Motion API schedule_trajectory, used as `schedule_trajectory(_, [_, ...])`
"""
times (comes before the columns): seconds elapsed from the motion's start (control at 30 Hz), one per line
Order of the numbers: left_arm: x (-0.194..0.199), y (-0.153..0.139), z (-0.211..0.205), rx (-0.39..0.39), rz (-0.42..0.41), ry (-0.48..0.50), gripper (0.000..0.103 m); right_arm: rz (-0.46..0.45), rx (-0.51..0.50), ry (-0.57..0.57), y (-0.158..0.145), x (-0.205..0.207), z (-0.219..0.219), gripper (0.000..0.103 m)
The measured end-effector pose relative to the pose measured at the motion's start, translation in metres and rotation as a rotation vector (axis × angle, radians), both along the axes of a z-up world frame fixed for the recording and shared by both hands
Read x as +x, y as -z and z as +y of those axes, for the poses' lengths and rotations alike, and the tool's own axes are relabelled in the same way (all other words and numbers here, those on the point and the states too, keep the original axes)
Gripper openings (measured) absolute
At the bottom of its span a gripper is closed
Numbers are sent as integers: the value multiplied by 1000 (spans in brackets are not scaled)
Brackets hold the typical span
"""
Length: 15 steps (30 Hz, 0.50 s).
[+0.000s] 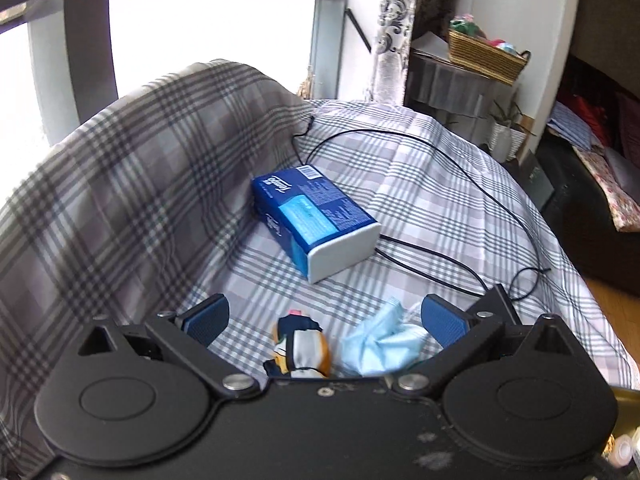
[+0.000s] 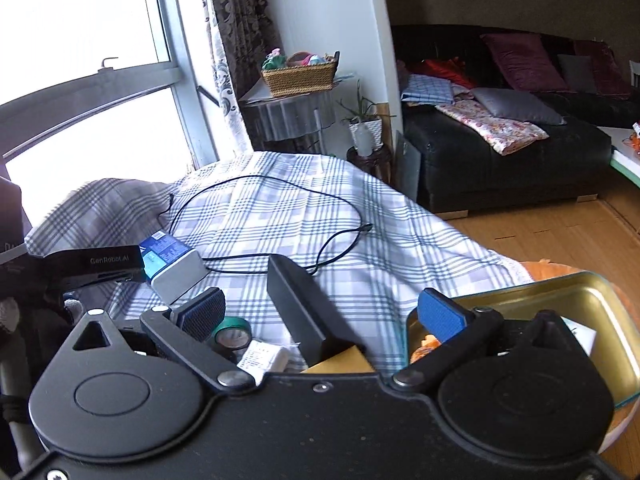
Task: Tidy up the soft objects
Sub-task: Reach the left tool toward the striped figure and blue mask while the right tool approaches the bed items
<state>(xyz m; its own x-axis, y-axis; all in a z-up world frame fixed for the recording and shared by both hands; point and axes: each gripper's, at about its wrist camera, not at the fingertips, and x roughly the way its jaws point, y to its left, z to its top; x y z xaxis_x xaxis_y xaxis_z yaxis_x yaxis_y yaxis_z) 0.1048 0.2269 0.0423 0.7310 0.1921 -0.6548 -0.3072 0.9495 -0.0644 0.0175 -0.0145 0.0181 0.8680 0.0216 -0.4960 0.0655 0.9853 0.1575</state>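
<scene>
A blue tissue pack [image 1: 316, 220] lies on the plaid cloth [image 1: 420, 168]; it also shows in the right wrist view [image 2: 172, 264]. My left gripper [image 1: 325, 320] is open above a small penguin plush toy [image 1: 302, 346] and a crumpled light blue face mask [image 1: 380, 344], which lie between its fingers without touching them. My right gripper [image 2: 320, 316] is open and empty over the cloth [image 2: 304, 208], with a black box [image 2: 304, 308] between its fingers. The right finger [image 2: 442, 316] overlaps a gold metal tin [image 2: 592, 300].
A black cable [image 1: 440, 184] loops over the cloth. Green tape rolls [image 2: 234, 334] and a white label packet [image 2: 264, 358] lie near my right gripper. A wicker basket [image 2: 300, 76] stands on a side table, a plant pot [image 2: 366, 132] and a black sofa [image 2: 500, 168] beyond.
</scene>
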Motion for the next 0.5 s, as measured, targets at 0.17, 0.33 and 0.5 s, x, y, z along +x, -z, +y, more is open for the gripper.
schedule_trajectory(0.17, [16,14,19,-32,61,-35,103,17,-38,-5,8,13,24,100])
schedule_trajectory(0.33, [23,25,27,-84,88,-20,103,71,-24,-55,17,31,41,100])
schedule_trajectory(0.5, [28,34,36,-127,83,-50,103,125,-52,-83,31,48,60,100])
